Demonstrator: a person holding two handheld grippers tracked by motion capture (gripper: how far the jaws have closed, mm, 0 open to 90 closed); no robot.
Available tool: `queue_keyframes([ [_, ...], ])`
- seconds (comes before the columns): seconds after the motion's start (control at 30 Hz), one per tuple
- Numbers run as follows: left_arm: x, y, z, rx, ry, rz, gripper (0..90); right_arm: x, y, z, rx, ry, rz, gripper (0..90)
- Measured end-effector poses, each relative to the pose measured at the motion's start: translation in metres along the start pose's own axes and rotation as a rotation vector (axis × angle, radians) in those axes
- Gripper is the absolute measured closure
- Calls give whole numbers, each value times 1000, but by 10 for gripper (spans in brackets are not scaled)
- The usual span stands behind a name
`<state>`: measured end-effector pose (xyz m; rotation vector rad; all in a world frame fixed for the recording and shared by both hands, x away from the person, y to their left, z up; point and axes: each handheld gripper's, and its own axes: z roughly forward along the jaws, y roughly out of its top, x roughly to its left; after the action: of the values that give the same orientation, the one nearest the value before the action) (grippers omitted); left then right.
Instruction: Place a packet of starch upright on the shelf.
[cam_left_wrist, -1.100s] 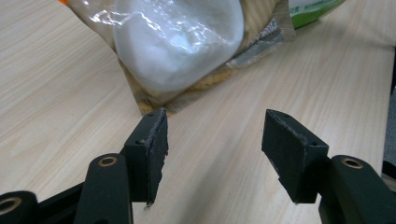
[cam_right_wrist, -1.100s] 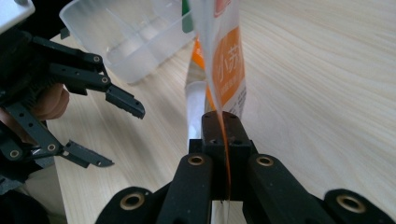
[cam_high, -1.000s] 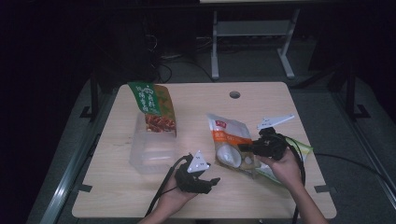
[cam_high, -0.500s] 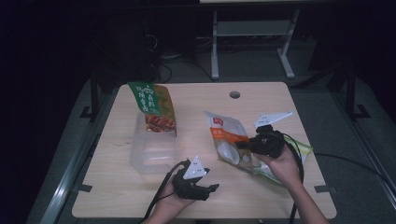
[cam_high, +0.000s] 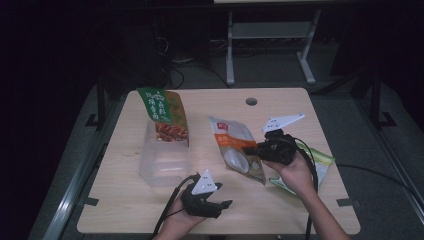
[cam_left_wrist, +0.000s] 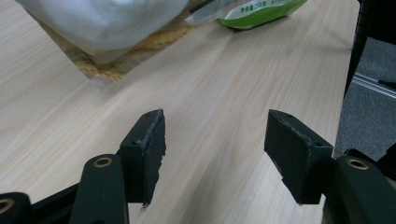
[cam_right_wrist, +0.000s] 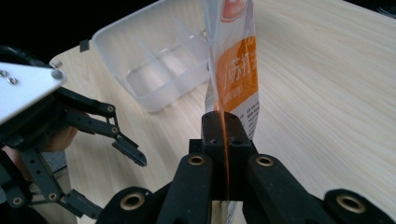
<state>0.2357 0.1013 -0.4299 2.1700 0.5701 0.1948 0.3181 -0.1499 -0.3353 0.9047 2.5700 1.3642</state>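
Observation:
My right gripper (cam_high: 253, 149) (cam_right_wrist: 223, 122) is shut on the edge of a white and orange snack bag (cam_high: 234, 150) (cam_right_wrist: 234, 70), which stands lifted off the table right of centre. My left gripper (cam_high: 222, 207) (cam_left_wrist: 212, 154) is near the front edge, open, with bare wood between its fingers. The white bag's underside (cam_left_wrist: 102, 21) hangs ahead of it. A clear plastic container (cam_high: 162, 162) (cam_right_wrist: 156, 70) with dividers sits left of centre. A green and brown snack bag (cam_high: 164, 116) leans in its far end.
A green packet (cam_high: 320, 162) (cam_left_wrist: 261, 9) lies under my right hand near the table's right edge. The wooden table (cam_high: 220, 102) has a round cable hole (cam_high: 251, 101) at the back. A metal stand (cam_high: 270, 30) is on the dark floor beyond.
My right gripper has shifted a little left and up with the white bag. My left gripper has drawn back slightly toward the front edge, still open.

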Motion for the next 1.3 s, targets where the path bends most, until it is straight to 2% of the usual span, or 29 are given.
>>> queue_keyframes([
  [0.1, 0, -1, 0, 2, -3, 6, 376, 3, 6, 2, -3, 5, -14, 900],
  [0.17, -1, -1, 0, -11, -5, -7, 375, 5, 10, 3, -4, 19, -22, 900],
  [0.33, -3, -1, -1, -17, -6, 11, 374, 11, 23, 8, -17, 35, -46, 900],
  [0.5, -4, -1, -3, -22, -11, 8, 366, 15, 34, 13, -21, 48, -63, 900],
  [0.57, -5, -2, -4, -32, -12, -2, 356, 19, 43, 17, -18, 55, -71, 900],
  [0.83, -6, -3, -3, -34, -25, 1, 355, 24, 63, 33, -26, 83, -107, 900],
  [1.07, -6, -2, -4, -51, -28, -11, 343, 27, 82, 46, -52, 83, -121, 900],
  [1.3, -4, -2, -8, -60, -30, -17, 343, 30, 99, 60, -52, 105, -123, 900],
])
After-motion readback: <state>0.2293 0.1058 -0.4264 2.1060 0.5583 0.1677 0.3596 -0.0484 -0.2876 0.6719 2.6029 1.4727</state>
